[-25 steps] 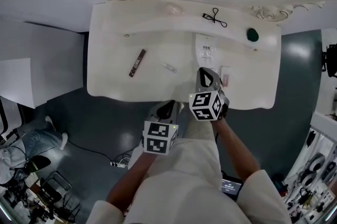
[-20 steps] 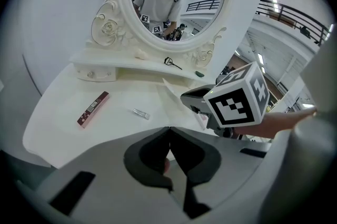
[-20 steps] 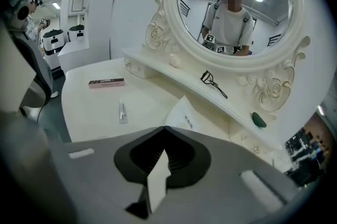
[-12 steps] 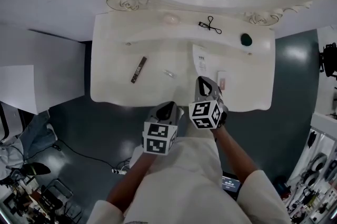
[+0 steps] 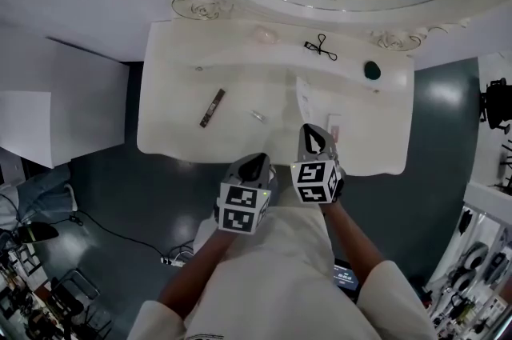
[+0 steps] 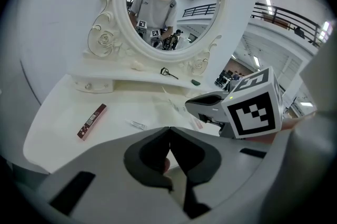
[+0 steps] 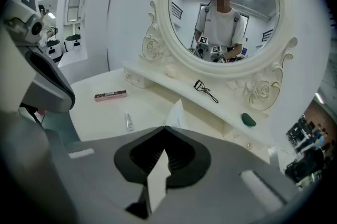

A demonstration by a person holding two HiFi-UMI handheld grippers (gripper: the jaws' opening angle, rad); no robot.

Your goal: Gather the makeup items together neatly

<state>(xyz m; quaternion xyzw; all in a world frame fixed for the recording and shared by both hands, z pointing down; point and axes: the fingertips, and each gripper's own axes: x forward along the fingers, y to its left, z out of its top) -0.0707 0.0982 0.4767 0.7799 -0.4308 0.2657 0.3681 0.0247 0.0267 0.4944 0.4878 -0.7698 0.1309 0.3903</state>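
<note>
While on shelf [image 5: 232,42], curler [image 5: 322,48], green item [image 5: 372,70]

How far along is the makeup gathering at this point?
Nothing done: the slim brown box, small tube, white carton, eyelash curler and green item lie scattered. In hand: nothing; left gripper and right gripper are shut, empty. Remaining: all the gathering.

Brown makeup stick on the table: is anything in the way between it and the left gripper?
Nothing visible is. Only bare white table lies between the brown makeup stick and the left gripper, whose jaws are shut. The small clear tube sits right of that path.
</note>
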